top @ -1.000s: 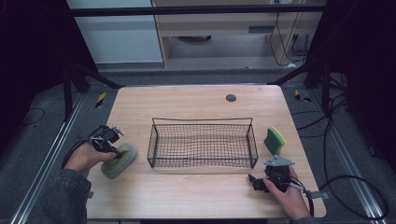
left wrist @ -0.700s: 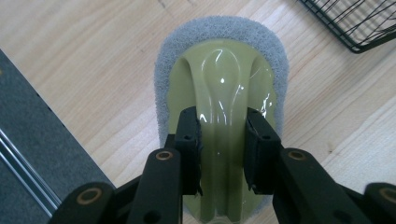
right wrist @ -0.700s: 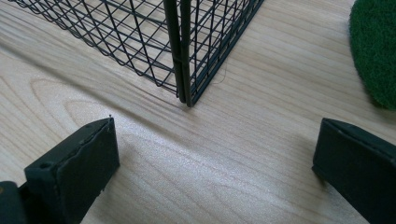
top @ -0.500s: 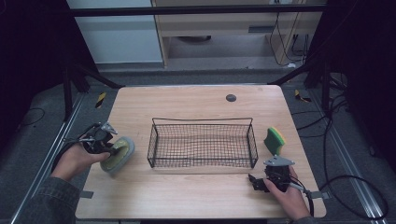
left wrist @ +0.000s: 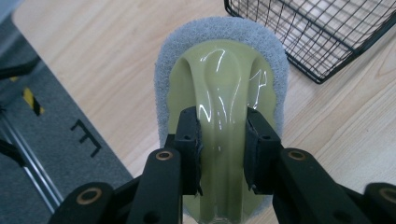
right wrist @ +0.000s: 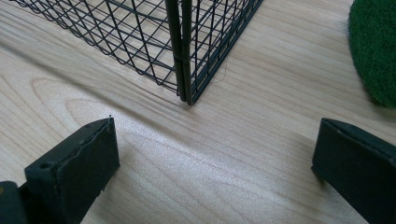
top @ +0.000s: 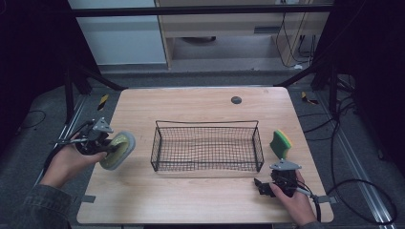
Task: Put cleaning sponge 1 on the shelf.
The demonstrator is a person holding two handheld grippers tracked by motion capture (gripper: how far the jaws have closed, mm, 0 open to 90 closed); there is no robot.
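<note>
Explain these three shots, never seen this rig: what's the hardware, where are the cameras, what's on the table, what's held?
No robot here: a person holds a handheld two-jaw gripper in each hand. The high view looks down on the light wooden table; the other two cameras ride on the grippers, looking along their black jaws.

On the table stand a black wire-mesh basket in the middle and a green-and-yellow sponge to its right.

The left gripper is clamped on the pale yellow handle of a grey-padded scrubber, left of the basket. The right gripper is open, holding nothing, low near the basket's corner.
</note>
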